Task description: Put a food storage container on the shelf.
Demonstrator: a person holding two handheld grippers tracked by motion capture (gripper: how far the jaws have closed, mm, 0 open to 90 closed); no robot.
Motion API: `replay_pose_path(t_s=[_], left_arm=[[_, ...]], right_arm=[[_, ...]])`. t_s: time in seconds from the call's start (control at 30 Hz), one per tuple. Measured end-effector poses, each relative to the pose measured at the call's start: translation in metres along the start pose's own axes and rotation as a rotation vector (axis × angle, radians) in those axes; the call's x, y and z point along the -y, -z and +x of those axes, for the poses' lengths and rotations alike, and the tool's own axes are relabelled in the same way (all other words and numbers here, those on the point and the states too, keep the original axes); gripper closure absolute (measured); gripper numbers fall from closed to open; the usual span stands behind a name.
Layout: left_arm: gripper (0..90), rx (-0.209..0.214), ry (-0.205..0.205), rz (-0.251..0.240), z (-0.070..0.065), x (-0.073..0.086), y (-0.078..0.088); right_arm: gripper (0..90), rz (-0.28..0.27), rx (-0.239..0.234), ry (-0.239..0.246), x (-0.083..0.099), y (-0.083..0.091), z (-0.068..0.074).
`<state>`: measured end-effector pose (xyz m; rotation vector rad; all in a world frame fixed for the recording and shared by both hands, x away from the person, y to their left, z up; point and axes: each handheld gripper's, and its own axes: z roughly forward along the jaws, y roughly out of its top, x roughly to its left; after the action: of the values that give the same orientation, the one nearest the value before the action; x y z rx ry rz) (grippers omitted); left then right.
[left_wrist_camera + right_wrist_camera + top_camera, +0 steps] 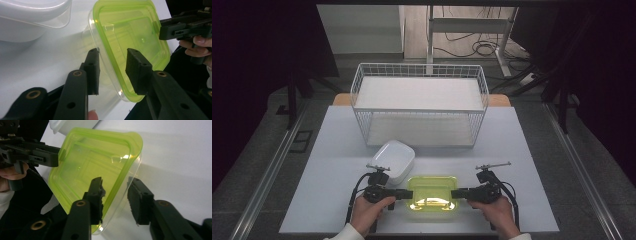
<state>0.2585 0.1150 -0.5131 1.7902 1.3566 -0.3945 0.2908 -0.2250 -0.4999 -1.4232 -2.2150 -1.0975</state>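
Observation:
A clear container with a lime-green lid (pixel 432 192) sits near the table's front edge, between both hands. My left gripper (pixel 404 194) comes in from its left end, and my right gripper (pixel 457 193) from its right end. In the left gripper view, the left gripper (pixel 112 53) straddles the container (pixel 130 32) at its rim, one jaw outside the clear wall and one over the lid, with a gap still showing. In the right gripper view, the right gripper (pixel 115 181) straddles the opposite rim of the container (pixel 87 162) the same way, pads not pressing.
A white lidded tub (pixel 393 159) stands just behind and left of the green container. A white wire two-tier rack (pixel 419 102) occupies the back of the grey table (pixel 337 150). Free tabletop lies to either side. Cables trail on the floor beyond.

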Motion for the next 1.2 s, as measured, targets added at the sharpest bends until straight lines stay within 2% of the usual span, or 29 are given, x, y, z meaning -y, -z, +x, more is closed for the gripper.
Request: replay_pose_path(t_s=[0.2,0.43,0.6,0.8,1.2], left_arm=[[73.4,0.048,0.032,0.015,0.004,0.002,-0.003],[76.2,0.061,0.012,0.008,0.002,0.002,0.001],[79.6,0.075,0.0,-0.006,0.001,0.002,0.004],[79.8,0.084,-0.028,-0.023,-0.003,0.001,0.01],[79.7,0.091,-0.11,-0.063,-0.012,-0.002,0.024]], right_arm=[[73.0,-0.011,-0.024,-0.037,0.002,0.002,-0.003],[76.5,-0.036,-0.061,-0.049,0.004,0.008,-0.004],[79.8,-0.07,-0.093,-0.02,0.005,0.014,-0.003],[79.9,-0.088,-0.08,0.037,0.004,0.019,0.003],[79.9,-0.126,-0.095,0.098,0.002,0.026,0.011]])
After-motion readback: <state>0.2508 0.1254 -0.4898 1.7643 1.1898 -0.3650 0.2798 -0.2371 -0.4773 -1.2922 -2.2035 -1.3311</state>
